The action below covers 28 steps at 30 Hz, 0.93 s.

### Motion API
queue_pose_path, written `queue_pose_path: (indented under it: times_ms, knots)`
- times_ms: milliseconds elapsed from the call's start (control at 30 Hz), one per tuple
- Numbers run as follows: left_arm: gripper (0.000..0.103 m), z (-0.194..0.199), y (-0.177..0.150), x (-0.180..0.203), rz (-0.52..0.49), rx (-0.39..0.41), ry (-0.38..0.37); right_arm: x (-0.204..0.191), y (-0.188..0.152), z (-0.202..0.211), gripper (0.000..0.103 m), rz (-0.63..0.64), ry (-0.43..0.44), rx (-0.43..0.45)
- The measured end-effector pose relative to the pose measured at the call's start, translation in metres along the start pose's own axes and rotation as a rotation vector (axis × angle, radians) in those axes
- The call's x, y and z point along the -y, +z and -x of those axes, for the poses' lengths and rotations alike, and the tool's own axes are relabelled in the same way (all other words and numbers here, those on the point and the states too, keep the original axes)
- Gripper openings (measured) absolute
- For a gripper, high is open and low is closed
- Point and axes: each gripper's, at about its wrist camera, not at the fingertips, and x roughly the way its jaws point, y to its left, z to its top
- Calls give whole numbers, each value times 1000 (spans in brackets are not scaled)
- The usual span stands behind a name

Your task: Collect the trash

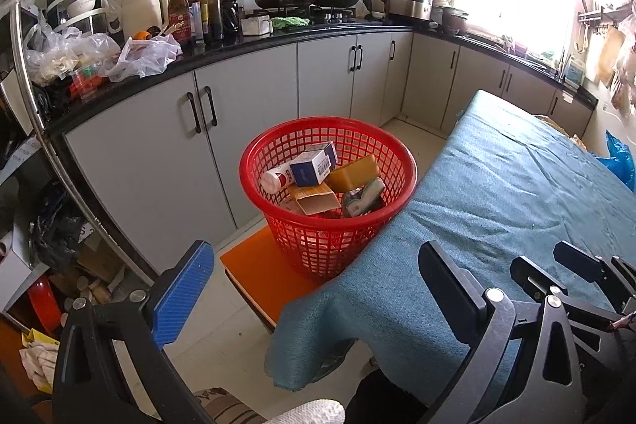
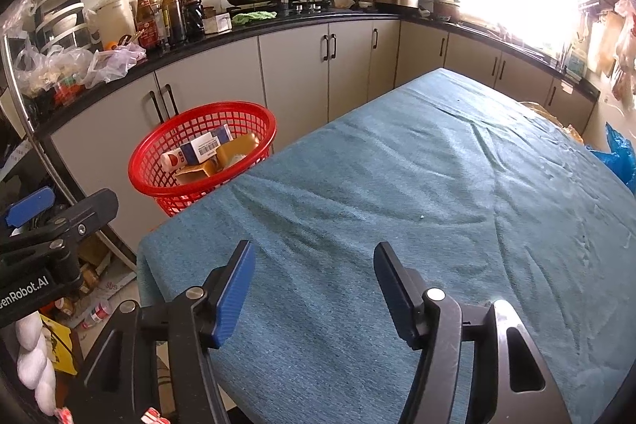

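- The round red plastic lattice basket (image 1: 330,193) stands on an orange stool (image 1: 254,265) beside the teal cloth-covered bench (image 2: 417,185), holding boxes and a bottle.
- The left gripper (image 1: 314,289) fingers are released, empty.
- The right gripper (image 2: 314,293) fingers are released over the cloth, nothing between them.

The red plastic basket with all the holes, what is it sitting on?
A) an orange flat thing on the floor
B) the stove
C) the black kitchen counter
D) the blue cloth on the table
A: in the left wrist view the red plastic mesh basket stands on an orange flat board down by the floor, beside the table covered in blue-green cloth, not on it.
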Motion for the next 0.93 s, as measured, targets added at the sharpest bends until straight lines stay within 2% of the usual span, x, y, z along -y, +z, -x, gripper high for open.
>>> queue_pose_path:
  times_ms: [933]
  knots:
    - [102, -2, 0, 8, -15, -14, -2, 12, -7, -1, 68, -60, 30, -28]
